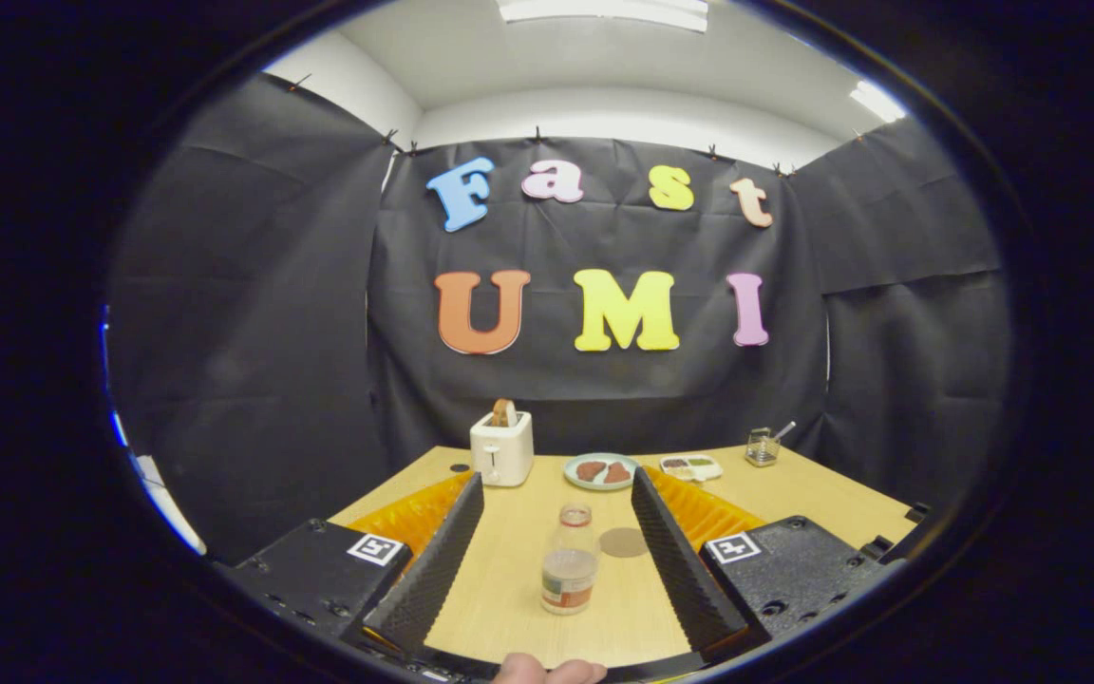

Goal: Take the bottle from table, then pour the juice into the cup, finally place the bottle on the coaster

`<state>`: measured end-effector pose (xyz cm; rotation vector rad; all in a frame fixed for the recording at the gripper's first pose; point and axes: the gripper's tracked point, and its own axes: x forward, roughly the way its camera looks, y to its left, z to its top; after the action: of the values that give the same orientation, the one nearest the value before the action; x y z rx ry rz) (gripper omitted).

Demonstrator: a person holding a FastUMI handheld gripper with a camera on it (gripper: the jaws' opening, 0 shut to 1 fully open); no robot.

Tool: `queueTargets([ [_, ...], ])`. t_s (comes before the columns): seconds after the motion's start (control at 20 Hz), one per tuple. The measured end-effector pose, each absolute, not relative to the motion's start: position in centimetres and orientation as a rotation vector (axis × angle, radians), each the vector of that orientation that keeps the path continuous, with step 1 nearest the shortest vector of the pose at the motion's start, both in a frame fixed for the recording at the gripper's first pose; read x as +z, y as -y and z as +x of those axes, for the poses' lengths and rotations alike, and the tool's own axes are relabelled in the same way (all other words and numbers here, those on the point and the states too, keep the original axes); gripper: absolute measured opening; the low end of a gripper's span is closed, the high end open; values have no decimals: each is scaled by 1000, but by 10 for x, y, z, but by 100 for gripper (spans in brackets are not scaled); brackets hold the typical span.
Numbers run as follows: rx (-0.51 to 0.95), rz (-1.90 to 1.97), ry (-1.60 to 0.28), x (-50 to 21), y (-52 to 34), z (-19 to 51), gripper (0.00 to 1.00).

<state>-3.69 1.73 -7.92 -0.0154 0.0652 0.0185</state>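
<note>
A small clear bottle (570,560) with a pale cap and some juice in its lower part stands upright on the wooden table (509,608), between my two fingers and apart from both. The gripper (556,486) is open wide, its fingers reaching past the bottle on either side. A round brown coaster (624,542) lies flat on the table just right of and behind the bottle. I cannot make out a cup for certain; a small clear container (762,447) with a stick in it stands at the far right of the table.
A white toaster (501,448) with a slice in it stands at the far left. A plate (601,471) with brown food and a small white tray (690,466) sit beyond the fingers. A fingertip (547,671) shows at the near edge.
</note>
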Motion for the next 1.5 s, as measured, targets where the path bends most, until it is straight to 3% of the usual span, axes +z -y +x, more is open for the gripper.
queueTargets([
  [0.7, -44, -31, -230, -253, 5, 0, 100],
  [1.5, 8, -45, -243, -285, -4, 68, 99],
])
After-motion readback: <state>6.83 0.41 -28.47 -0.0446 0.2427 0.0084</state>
